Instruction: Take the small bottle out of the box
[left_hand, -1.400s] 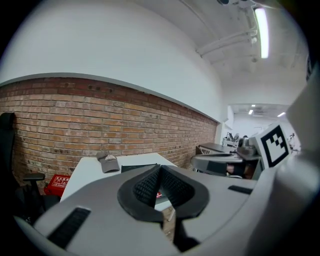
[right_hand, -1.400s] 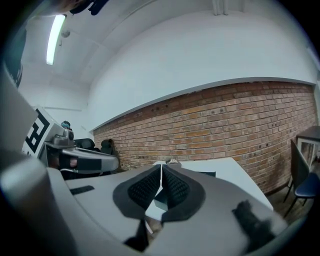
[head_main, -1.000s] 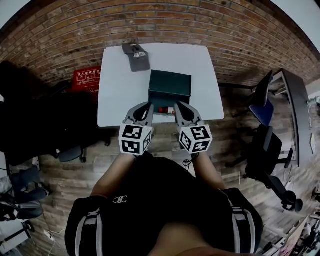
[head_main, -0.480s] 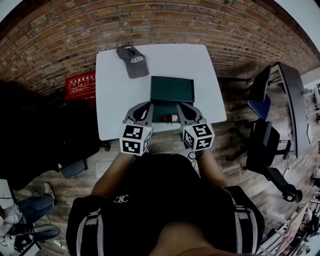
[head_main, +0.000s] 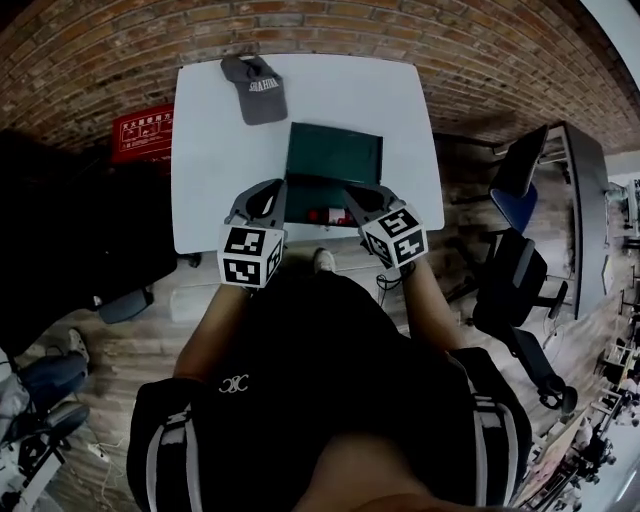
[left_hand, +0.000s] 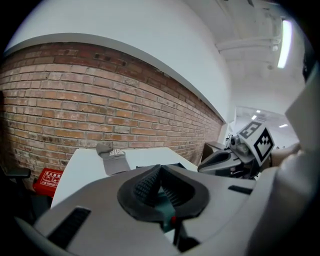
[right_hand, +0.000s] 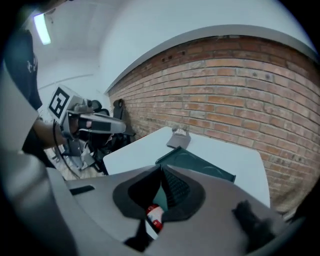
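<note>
A dark green box (head_main: 333, 153) lies flat in the middle of the white table (head_main: 215, 170). A small red and white bottle (head_main: 325, 214) lies just in front of the box's near side; whether it rests inside an open part of the box I cannot tell. My left gripper (head_main: 272, 188) is to the left of the bottle, my right gripper (head_main: 358, 197) to its right. Both are shut and hold nothing. In the right gripper view the bottle (right_hand: 155, 216) shows below the closed jaws, with the box (right_hand: 196, 164) beyond. In the left gripper view the jaws (left_hand: 159, 169) also meet.
A grey cap (head_main: 258, 90) lies at the table's far left corner. A brick wall runs behind the table, with a red case (head_main: 140, 130) on the floor to the left. Office chairs (head_main: 515, 280) and a desk (head_main: 585, 200) stand to the right.
The head view has shifted, so the table now sits higher and further left in the picture. Both grippers remain shut at the near edge, either side of the bottle.
</note>
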